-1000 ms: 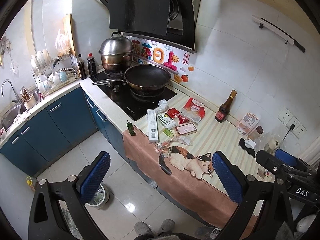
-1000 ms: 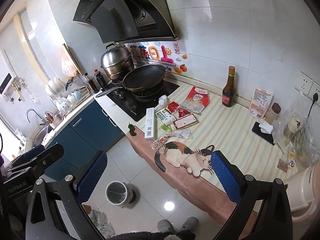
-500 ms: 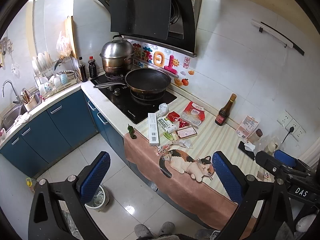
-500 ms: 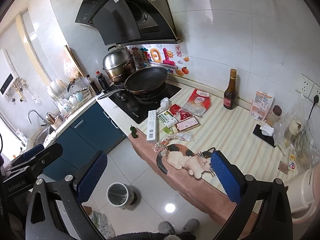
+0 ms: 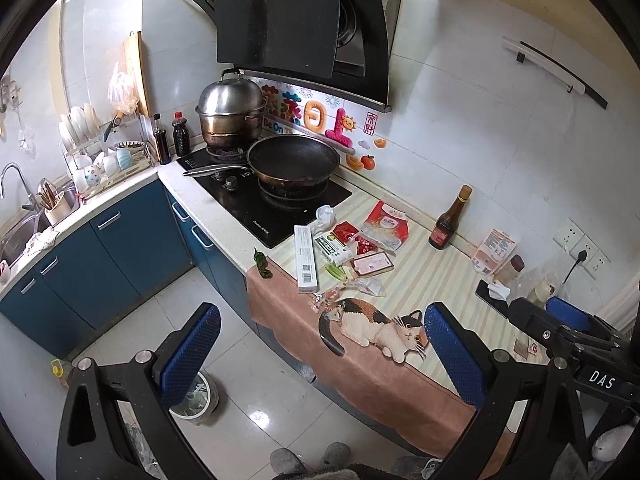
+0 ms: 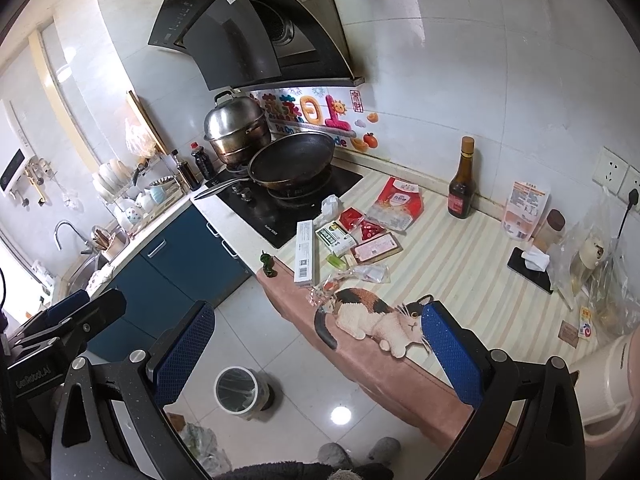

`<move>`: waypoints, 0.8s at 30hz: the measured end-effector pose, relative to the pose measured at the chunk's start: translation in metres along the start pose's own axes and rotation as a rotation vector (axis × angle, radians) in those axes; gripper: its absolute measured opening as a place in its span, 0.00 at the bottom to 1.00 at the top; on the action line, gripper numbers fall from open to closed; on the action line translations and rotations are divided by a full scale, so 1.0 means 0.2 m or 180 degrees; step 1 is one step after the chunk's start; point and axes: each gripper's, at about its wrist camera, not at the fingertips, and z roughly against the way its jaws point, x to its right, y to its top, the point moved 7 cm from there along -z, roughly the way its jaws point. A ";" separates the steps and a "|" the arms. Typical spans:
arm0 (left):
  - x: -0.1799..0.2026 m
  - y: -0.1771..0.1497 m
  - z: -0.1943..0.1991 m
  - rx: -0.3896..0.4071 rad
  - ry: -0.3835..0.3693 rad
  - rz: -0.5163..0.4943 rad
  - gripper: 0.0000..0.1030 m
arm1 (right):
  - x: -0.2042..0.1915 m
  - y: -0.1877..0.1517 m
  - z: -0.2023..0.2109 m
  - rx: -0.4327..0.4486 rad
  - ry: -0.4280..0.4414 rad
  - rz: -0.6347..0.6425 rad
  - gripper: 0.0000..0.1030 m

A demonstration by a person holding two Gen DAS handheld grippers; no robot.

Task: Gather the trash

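Trash lies scattered on the striped counter mat: a long white box, a green-and-white carton, red wrappers, a crumpled tissue, clear plastic wrap and a green pepper piece. The same long white box and red wrappers show in the right wrist view. A small bin stands on the floor below. My left gripper and right gripper both hang open and empty, well back from the counter.
A wok and steel pot sit on the black hob. A brown bottle, red rice bag, phone and plastic bags sit on the counter. Blue cabinets and sink are at left. Slippered feet stand below.
Both views have drawn back and risen slightly, so the counter and trash look a bit smaller and farther. Both grippers stay open; nothing on the counter has moved.
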 end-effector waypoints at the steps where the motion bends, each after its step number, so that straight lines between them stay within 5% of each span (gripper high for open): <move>1: 0.00 0.00 -0.01 -0.0002 -0.0003 0.0002 1.00 | -0.01 0.00 -0.01 -0.0003 -0.0014 -0.0010 1.00; 6: -0.07 -0.01 -0.21 -0.0100 0.0141 -0.0078 1.00 | 0.00 0.01 -0.11 -0.0007 -0.0193 -0.0133 1.00; 11: -0.25 -0.04 -0.60 -0.0306 0.0714 -0.0075 1.00 | 0.16 -0.05 -0.35 -0.0041 -0.0529 -0.0338 1.00; 18: -0.39 -0.09 -1.21 -0.0844 0.1080 -0.0070 1.00 | 0.60 -0.08 -0.99 -0.0546 -0.0910 -0.0787 1.00; 24: -0.37 -0.07 -1.78 -0.1459 0.1155 0.0121 1.00 | 0.89 -0.03 -1.62 -0.1038 -0.0884 -0.1021 1.00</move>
